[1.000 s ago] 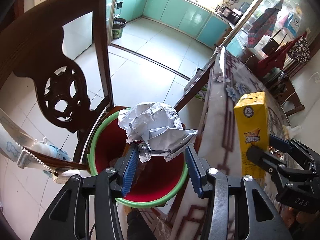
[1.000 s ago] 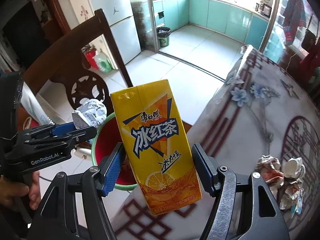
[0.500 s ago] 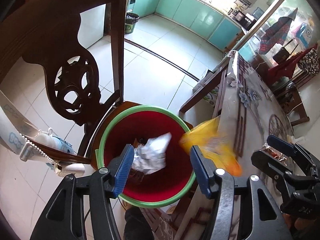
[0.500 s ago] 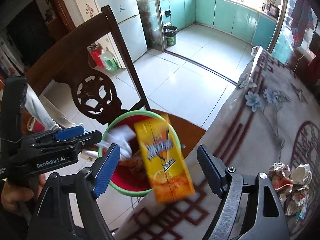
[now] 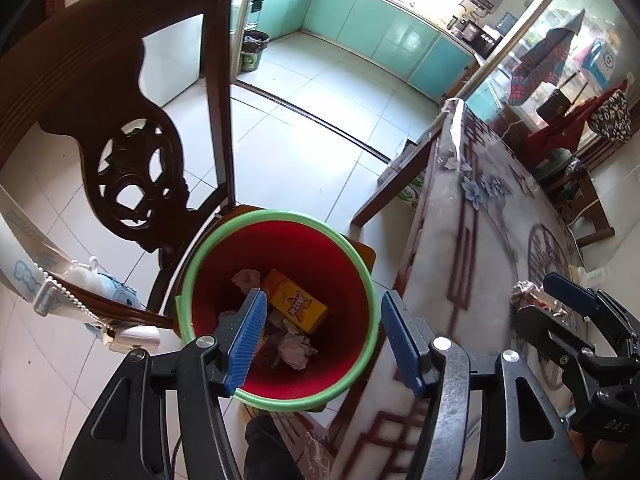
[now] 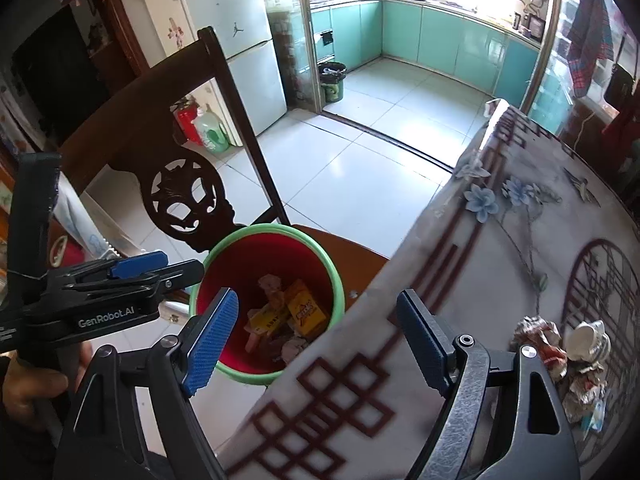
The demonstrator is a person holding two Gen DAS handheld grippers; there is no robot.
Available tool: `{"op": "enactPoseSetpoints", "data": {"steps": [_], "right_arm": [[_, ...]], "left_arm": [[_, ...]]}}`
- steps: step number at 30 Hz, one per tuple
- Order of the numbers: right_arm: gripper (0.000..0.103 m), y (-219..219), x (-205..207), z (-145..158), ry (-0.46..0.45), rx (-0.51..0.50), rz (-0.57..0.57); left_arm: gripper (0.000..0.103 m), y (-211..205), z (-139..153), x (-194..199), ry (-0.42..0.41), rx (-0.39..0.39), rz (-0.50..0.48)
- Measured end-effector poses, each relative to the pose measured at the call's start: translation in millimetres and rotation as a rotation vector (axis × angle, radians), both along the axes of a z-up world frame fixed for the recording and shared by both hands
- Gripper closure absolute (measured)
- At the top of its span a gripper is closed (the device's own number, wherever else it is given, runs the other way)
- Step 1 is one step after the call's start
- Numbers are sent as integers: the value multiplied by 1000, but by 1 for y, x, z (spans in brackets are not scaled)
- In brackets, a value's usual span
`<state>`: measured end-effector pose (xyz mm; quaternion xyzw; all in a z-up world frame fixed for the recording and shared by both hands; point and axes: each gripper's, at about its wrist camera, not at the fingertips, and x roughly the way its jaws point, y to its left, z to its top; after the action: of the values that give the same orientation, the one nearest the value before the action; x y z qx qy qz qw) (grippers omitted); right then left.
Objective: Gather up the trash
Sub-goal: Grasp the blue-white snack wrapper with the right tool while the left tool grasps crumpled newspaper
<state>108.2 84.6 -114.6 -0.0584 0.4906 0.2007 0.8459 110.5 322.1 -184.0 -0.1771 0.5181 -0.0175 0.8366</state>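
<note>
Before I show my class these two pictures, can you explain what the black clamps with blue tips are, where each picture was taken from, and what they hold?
They are handheld two-finger grippers, one in each of a person's hands, each with a camera looking along its fingers. One picture is from the left gripper, the other from the right gripper. Both have just been opening and hold nothing. Below stands a red bin on a chair seat, holding a yellow drink carton and crumpled paper. More crumpled trash lies on the patterned table.

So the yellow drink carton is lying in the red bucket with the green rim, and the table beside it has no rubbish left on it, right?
Not quite. The yellow drink carton does lie in the red bucket with the green rim, but the right wrist view shows crumpled wrappers still piled on the table.
</note>
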Motion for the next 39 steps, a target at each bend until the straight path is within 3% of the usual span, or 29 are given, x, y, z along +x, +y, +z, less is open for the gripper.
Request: {"op": "enactPoseSetpoints", "data": {"steps": [5, 11, 20, 24, 31, 35, 39], "right_arm": [[21, -29, -9, 4, -4, 11, -45], [20, -93, -22, 3, 8, 5, -156], [20, -254, -46, -15, 59, -85, -451], [20, -313, -55, -19, 69, -136, -528], [20, -390, -54, -47, 149, -79, -601], [20, -409, -51, -57, 156, -14, -629], [20, -422, -44, -81, 226, 32, -637]], "left_arm": [[44, -33, 5, 2, -7, 6, -60], [44, -88, 13, 6, -16, 13, -151], [44, -176, 20, 4, -13, 17, -235], [44, -210, 20, -1, -8, 24, -245], [44, -261, 24, -12, -20, 33, -255], [44, -286, 25, -17, -16, 40, -276], [44, -314, 27, -20, -19, 46, -321]]}}
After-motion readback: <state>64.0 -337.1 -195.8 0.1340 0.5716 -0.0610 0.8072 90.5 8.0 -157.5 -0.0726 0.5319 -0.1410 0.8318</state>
